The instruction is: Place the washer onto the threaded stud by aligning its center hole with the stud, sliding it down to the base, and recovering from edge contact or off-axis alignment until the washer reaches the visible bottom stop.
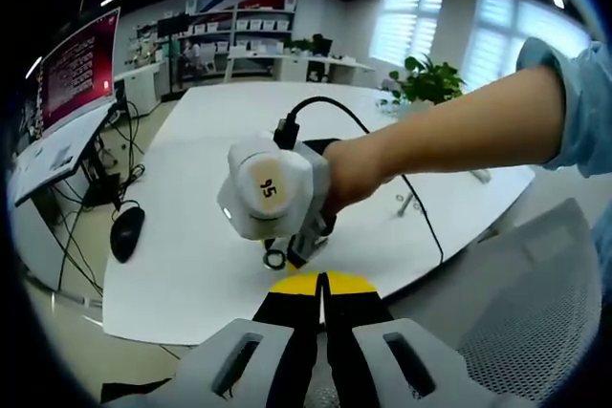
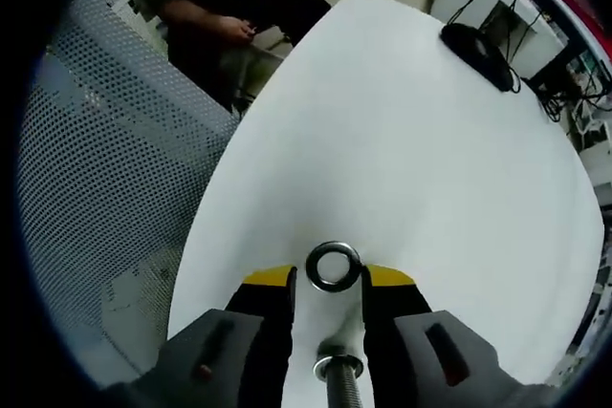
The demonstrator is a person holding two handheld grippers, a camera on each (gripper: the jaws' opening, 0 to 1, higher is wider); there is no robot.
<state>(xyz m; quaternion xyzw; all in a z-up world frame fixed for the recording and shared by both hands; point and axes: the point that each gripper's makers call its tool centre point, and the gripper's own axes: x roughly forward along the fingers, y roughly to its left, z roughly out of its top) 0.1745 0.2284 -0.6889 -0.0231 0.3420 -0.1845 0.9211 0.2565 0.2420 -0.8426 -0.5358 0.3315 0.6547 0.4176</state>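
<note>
Operator: What is the right gripper (image 2: 330,284) doing?

Technician: In the right gripper view its two yellow-tipped jaws are standing parted, and the washer (image 2: 334,266) is sitting between the tips, one tip at each side of its rim. Whether the tips are pressing on the rim or only flanking it cannot be told. The washer is facing the camera with its center hole open, over the white table (image 2: 421,140).

Operator: Where is the threaded stud (image 2: 342,384)?

Technician: It is lying along the gap between the jaws, nearer the camera than the washer, with a nut-like collar at its upper end. The washer is standing apart from it, beyond that end.

Operator: And the left gripper (image 1: 322,284)?

Technician: In the left gripper view its jaws are closed tip to tip, with nothing between them. Just beyond them, the right gripper (image 1: 287,253) is pointing down at the table (image 1: 191,236), held by a person's hand (image 1: 349,174), with the washer (image 1: 275,258) at its tips.

Operator: Anything else?

Technician: A mouse (image 1: 126,232) is resting on the table's far side, and a mesh chair (image 2: 105,169) is standing beside the table.
</note>
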